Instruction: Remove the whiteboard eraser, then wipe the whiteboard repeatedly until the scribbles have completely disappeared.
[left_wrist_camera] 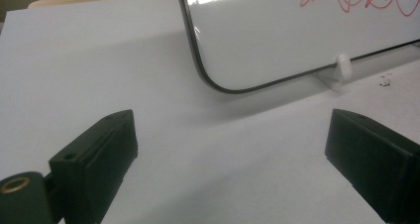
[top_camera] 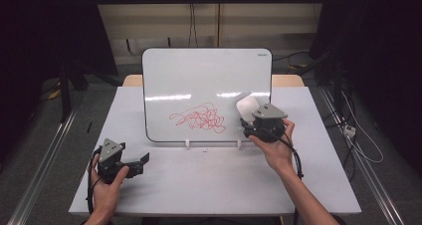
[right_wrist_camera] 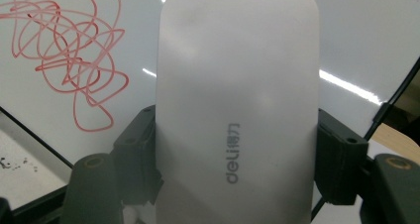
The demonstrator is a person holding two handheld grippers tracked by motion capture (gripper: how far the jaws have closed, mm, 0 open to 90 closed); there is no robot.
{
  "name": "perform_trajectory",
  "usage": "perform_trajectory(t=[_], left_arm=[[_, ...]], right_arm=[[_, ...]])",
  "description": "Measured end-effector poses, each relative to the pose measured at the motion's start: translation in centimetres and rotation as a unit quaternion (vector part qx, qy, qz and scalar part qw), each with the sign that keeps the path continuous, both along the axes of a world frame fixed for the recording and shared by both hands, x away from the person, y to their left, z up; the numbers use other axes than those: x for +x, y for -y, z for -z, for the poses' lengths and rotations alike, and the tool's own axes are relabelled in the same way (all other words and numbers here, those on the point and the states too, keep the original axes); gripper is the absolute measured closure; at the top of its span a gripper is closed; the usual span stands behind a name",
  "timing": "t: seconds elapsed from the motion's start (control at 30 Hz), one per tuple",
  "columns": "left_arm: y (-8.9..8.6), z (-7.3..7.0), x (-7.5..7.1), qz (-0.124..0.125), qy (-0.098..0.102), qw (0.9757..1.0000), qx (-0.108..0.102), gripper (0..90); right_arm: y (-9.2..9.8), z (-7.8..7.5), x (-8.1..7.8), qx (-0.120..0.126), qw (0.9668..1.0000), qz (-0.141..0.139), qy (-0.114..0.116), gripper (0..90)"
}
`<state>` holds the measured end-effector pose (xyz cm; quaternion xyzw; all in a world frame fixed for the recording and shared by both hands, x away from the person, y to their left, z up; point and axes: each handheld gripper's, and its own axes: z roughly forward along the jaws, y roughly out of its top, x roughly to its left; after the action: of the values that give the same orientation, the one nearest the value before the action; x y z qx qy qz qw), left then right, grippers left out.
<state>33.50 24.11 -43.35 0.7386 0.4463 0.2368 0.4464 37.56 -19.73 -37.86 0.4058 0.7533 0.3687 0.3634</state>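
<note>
Eraser [right_wrist_camera: 236, 110] clenched in right gripper [top_camera: 247, 116] fingers, apparently touching whiteboard [top_camera: 199, 75]; left gripper [top_camera: 142, 159] released, open table [top_camera: 199, 185] ahead.

In the right gripper view we see the white eraser [right_wrist_camera: 237, 110] run off the bottom edge, and it hides the whiteboard [right_wrist_camera: 59, 16] behind it. At nine o'clock, the red scribble [right_wrist_camera: 64, 60] is cut by the left edge.

Two black handheld tools, left tool [top_camera: 144, 158], right tool [top_camera: 245, 121], grey three-cornered top plates, trailing black cables, bare forearms
</note>
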Motion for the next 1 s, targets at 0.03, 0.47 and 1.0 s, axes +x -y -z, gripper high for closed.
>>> perform_trajectory(t=[0.03,0.47,1.0], left_arm=[[0.0,0.0,0.0,0.0,-0.001,1.0,0.002,5.9],[-0.2,-0.2,0.0,-0.01,0.004,0.9999,0.003,5.6],[0.2,0.0,0.5,-0.004,0.0,1.0,0.006,5.6]], right_arm=[[-0.1,0.0,0.0,0.001,1.0,-0.001,0.0,31.7],[-1.5,-0.5,-0.7,0.002,0.9994,-0.03,0.014,31.7],[-2.8,-1.0,-0.5,-0.008,0.9985,-0.051,0.021,31.7]])
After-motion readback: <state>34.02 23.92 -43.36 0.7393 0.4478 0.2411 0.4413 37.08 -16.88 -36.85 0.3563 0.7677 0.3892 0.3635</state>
